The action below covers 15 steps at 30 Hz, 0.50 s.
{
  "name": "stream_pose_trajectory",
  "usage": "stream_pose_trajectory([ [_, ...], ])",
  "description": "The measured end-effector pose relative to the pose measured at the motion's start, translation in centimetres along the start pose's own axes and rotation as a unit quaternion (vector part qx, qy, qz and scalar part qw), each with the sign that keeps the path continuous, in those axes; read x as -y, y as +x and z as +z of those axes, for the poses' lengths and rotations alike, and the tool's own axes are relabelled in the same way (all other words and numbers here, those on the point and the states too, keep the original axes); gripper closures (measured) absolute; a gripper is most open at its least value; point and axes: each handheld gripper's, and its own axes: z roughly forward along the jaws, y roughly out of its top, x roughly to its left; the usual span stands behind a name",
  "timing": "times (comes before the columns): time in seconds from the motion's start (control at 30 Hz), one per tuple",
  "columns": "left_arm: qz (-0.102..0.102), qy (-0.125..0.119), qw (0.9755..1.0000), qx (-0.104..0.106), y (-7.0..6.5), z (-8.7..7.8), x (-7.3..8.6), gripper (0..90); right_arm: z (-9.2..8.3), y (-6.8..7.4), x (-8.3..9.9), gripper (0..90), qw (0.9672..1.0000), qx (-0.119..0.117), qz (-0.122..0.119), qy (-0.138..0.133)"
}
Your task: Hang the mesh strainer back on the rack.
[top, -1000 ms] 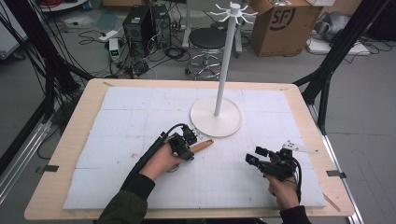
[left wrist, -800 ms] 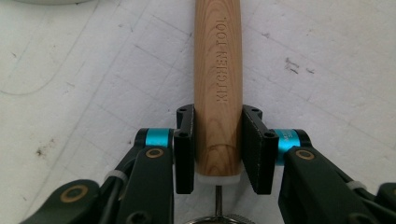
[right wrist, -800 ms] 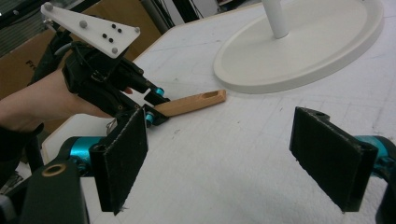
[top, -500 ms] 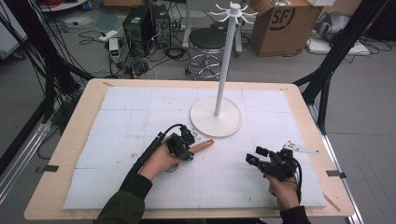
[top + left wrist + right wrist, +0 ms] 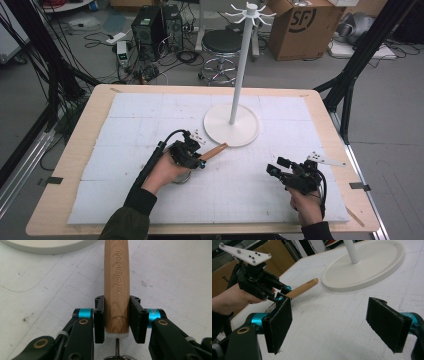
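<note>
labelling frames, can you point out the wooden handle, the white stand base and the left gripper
wooden handle [image 5: 116, 290], left gripper view, engraved mid-shaft
white stand base [image 5: 220, 125], high view, bare disc left of pole
left gripper [image 5: 116, 320], left gripper view, between fingertips

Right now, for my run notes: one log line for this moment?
left gripper: shut on wooden handle | right gripper: open, holding nothing | stand: on table

Wooden tabletop [image 5: 75, 165] covered by a white gridded mat [image 5: 150, 120]. On the mat, toward the far side right of centre, stands the round white base [image 5: 220, 131] of an upright hook stand.
</note>
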Motion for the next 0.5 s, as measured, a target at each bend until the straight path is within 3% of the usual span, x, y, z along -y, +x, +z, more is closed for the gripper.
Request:
stream_pose_trajectory([
  [0.1, -0.024, -0.046, 0.9985, 0.017, 0.5, -0.9, 0.2, 69.1, 0.1, 0.1, 0.0, 20.1, 1.0, -0.001, 0.003, 0.005],
  [0.23, -0.048, -0.118, 0.9905, 0.051, 0.6, -2.3, 0.0, 69.1, 0.2, 0.0, 0.0, 20.1, 1.0, -0.001, -0.002, 0.004],
  [0.3, -0.056, -0.154, 0.9844, 0.064, 0.6, -3.0, -0.2, 69.1, 0.2, 0.0, 0.0, 20.1, 1.0, 0.001, 0.0, 0.005],
  [0.37, -0.065, -0.186, 0.9783, 0.063, 0.6, -3.7, -0.4, 69.1, 0.2, 0.0, 0.1, 20.1, 1.0, 0.001, -0.002, 0.004],
  [0.43, -0.08, -0.22, 0.9701, 0.063, 0.9, -4.3, -0.4, 69.1, 0.2, 0.0, 0.1, 20.1, 1.0, 0.002, -0.001, 0.005],
  [0.5, -0.093, -0.256, 0.9596, 0.069, 1.3, -4.9, -0.3, 69.1, 0.3, 0.0, 0.1, 20.2, 1.0, 0.001, 0.001, 0.007],
])
